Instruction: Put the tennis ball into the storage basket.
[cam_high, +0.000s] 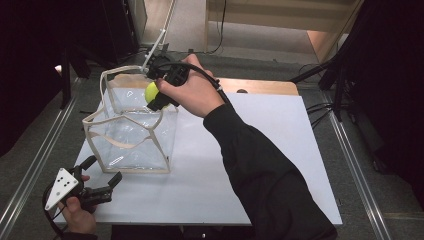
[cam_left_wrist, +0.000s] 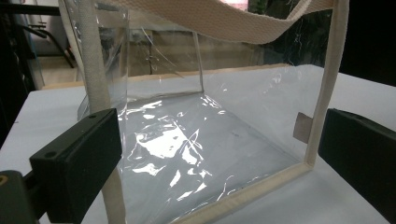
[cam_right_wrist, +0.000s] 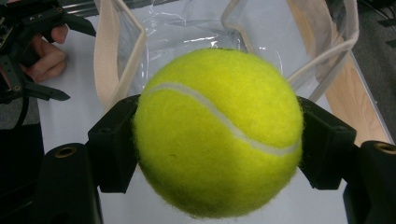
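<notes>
A light, fuzzy tennis ball (cam_right_wrist: 218, 133) was clamped across its middle by the right gripper (cam_high: 161, 95) above the clear bag (cam_high: 131, 127) near the table's (cam_high: 260, 150) far-left corner. The left gripper (cam_high: 102, 181), jaws wide, was held near the front-left corner.

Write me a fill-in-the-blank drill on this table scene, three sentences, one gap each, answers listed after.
1. The right gripper is shut on a yellow-green felt ____ ball, held over the clear plastic bag with cream fabric trim.
2. The left gripper, near the bag's closest corner, has its jaws ____ and holds nothing.
3. The bag stands upright on the white table top with its mouth open, and inside it is ____.

Missing words: tennis; open; empty
</notes>
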